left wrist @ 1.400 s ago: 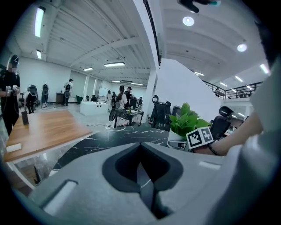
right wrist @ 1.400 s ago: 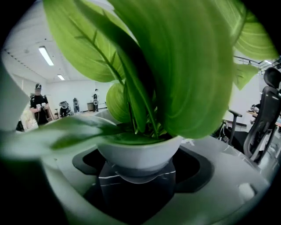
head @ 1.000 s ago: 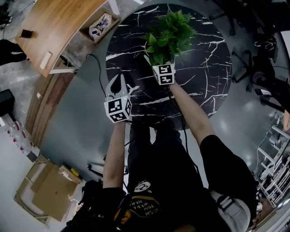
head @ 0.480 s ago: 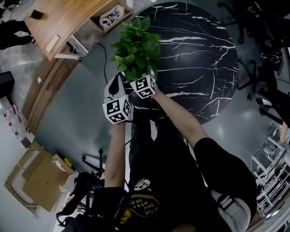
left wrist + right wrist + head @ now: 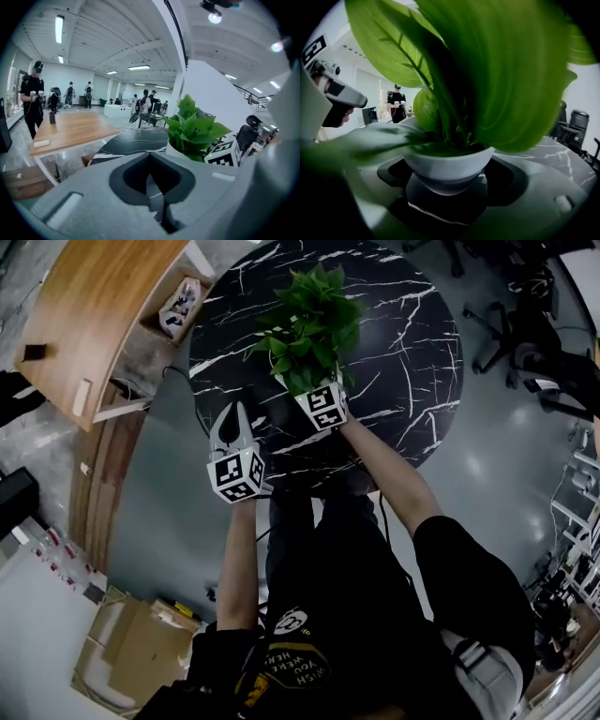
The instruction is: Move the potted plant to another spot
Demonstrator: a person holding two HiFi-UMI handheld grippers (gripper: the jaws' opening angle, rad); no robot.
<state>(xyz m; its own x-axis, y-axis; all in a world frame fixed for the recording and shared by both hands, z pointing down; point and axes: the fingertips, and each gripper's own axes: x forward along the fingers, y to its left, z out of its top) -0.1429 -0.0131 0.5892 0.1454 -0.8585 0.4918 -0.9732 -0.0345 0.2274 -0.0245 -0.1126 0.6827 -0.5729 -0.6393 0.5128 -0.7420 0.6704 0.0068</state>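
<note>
Over the left-of-centre part of the round black marble tabletop (image 5: 412, 343), the potted plant (image 5: 314, 324) hangs in the right tool (image 5: 314, 388). Its leaves spread forward and away from us, past the marker cube. In the right gripper view the jaws are closed on the rounded lower wall of the white pot (image 5: 449, 165), one on each side, and foliage fills almost everything above. The plant stands upright, so its long axis runs crosswise to the tool's reach; we hold it from the near side, low on the pot. No view tells us whether the base touches the marble or hangs just above it.

The left tool (image 5: 238, 413) sits to the left of the right one and nearer to us, at the near-left rim of the tabletop. Its jaws are pressed together with nothing between them. From it, the plant lies ahead and to the right, as its own view shows. The right tool is the one that matters here: we judge that setting the pot down means lowering it straight and level, with marble and not the rim under the base.

Half a second ago the plant hung over the tabletop's left edge, with the two marker cubes just beside each other. Now the right tool stands apart from the left, and the plant is further in over the marble. The left tool has hardly shifted.
</note>
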